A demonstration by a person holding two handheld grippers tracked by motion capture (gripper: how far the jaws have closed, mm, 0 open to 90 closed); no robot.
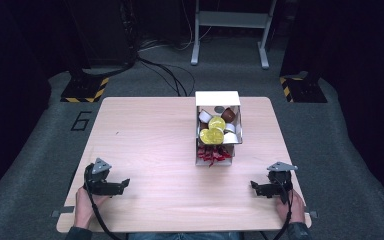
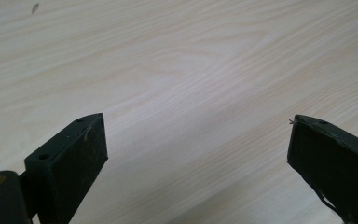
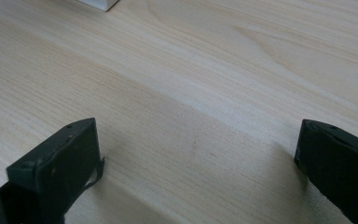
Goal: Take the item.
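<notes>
A white cardboard box (image 1: 218, 98) stands open in the middle of the light wooden table (image 1: 150, 145), its lid flap leaning back. Inside lie several small capsules: gold-topped (image 1: 211, 136), white (image 1: 204, 117) and brown (image 1: 228, 115). Red shredded filler (image 1: 214, 155) spills at its front. My left gripper (image 1: 125, 184) rests near the front left edge, open, with bare wood between its jaws (image 2: 198, 126). My right gripper (image 1: 254, 186) rests near the front right edge, open too, over bare wood (image 3: 198, 135). A white box corner (image 3: 98, 3) shows in the right gripper view.
Grey carpet surrounds the table. Behind it stand a grey metal frame (image 1: 230, 20), black cables (image 1: 165, 70) and two yellow-and-black striped bases (image 1: 85, 89). A "6" (image 1: 81, 120) is marked on the floor at left. Wide bare wood lies between the grippers and the box.
</notes>
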